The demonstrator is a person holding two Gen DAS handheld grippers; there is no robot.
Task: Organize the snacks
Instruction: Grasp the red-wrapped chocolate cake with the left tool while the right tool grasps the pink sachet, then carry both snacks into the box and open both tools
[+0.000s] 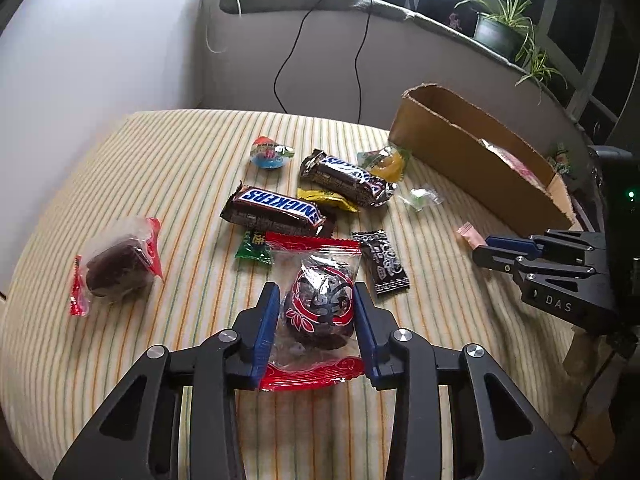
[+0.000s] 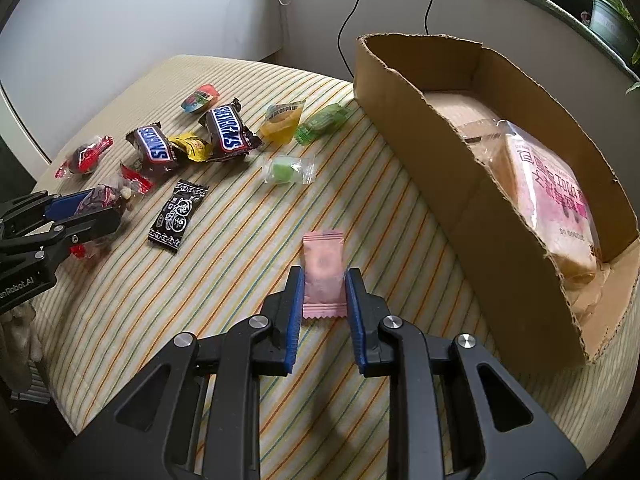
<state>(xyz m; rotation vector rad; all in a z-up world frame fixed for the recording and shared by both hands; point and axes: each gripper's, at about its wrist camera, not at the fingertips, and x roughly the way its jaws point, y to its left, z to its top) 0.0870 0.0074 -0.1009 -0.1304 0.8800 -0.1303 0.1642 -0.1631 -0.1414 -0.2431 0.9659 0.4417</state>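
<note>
Snacks lie scattered on a striped cushion (image 1: 120, 360). My left gripper (image 1: 316, 300) has its jaws on both sides of a clear red-edged packet with a dark cake (image 1: 318, 308) and looks shut on it. My right gripper (image 2: 323, 284) is closed on a small pink sachet (image 2: 323, 276); it also shows in the left wrist view (image 1: 486, 250). Two Snickers bars (image 1: 276, 210) (image 1: 346, 178), a black candy (image 1: 384, 262) and a second cake packet (image 1: 116, 266) lie around. A cardboard box (image 2: 460, 168) stands at the right, holding a pink-printed bread packet (image 2: 552, 200).
A yellow jelly cup (image 2: 282, 120), green candies (image 2: 286, 170) (image 2: 324, 122), a yellow wrapper (image 2: 192, 146) and a red-blue jelly cup (image 2: 202, 98) lie on the cushion. Behind are a grey wall, cables (image 1: 288, 60) and potted plants (image 1: 500, 28).
</note>
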